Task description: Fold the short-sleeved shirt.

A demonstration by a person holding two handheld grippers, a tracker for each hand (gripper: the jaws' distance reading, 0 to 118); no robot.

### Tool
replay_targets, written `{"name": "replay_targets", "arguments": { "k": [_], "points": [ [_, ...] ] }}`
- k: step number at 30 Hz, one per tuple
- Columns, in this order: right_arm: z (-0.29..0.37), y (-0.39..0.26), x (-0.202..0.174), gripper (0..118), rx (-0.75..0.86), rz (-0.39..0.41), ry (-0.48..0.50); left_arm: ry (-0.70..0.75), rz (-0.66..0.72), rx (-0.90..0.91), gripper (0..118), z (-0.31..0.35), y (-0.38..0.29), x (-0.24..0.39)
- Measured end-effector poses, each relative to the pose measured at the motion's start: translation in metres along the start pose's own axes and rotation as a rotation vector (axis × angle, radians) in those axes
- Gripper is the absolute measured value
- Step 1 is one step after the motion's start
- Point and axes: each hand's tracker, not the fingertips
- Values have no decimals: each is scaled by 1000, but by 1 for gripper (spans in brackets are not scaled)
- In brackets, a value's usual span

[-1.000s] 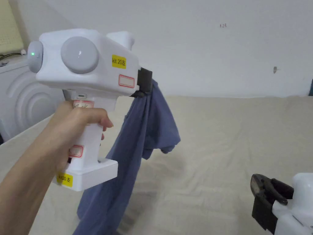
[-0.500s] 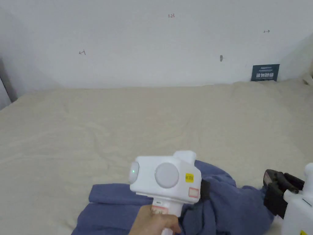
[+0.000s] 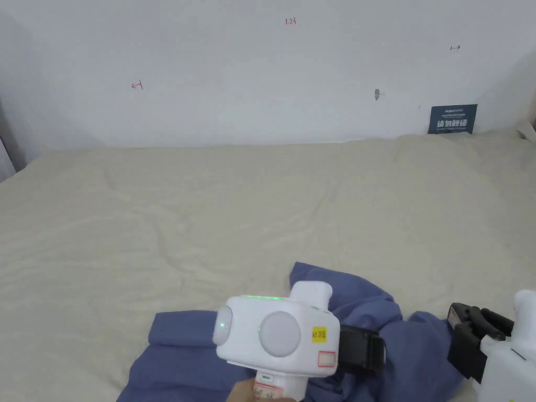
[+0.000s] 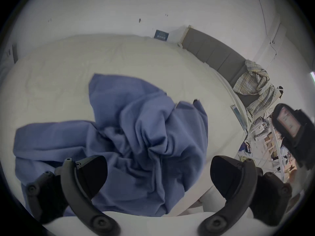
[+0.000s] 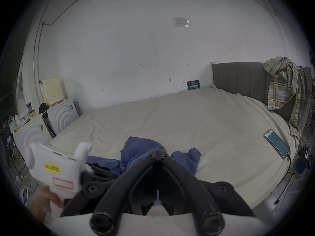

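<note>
Matt blue cloth shirt [image 4: 136, 137] lies on wrinkled cream bedsheet [image 3: 209, 220].

Crumpled blue shirt [image 3: 408, 340] on beige bed [image 3: 261, 209], left claw [image 3: 361, 350] over it, right claw [image 3: 466, 340] beside.

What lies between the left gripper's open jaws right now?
In the left gripper view, the crumpled blue shirt fills the gap between the left gripper jaws, lying on the beige bed sheet beyond them.

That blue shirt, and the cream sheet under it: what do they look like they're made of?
The blue shirt looks like a thin, soft woven or knit cloth, maybe cotton: matte, no sheen, bunched into many small, limp folds. The cream sheet looks like a matte cotton-like bedsheet, lying flat with shallow wrinkles. The exact fibre of either cannot be told.
</note>
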Motion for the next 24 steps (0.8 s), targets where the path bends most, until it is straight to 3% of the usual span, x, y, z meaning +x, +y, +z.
{"name": "replay_targets", "arguments": {
  "k": [5,6,7,8,9,10,13,19,24],
  "points": [
    [-3,-1,-11,0,-13,18,30,21,35,107,116,59,-2,-32],
    [-4,-2,-13,0,-15,24,37,54,52,122,107,70,-3,-40],
    [-5,-2,-16,0,-18,30,40,96,64,136,88,83,-5,-50],
    [-6,-2,-18,0,-21,35,43,154,71,141,55,94,-8,-61],
    [-7,-3,-20,0,-23,39,49,214,68,150,32,102,-10,-71],
    [-8,-3,-22,0,-28,42,59,284,52,154,20,111,-14,-82],
    [-12,-5,-30,0,-42,58,76,386,105,126,3,131,-24,-120],
    [-25,-11,-46,0,-74,81,112,458,222,75,0,142,-38,-184],
    [-39,-16,-57,0,-108,110,126,411,257,42,1,120,-20,-215]
  ]
}}
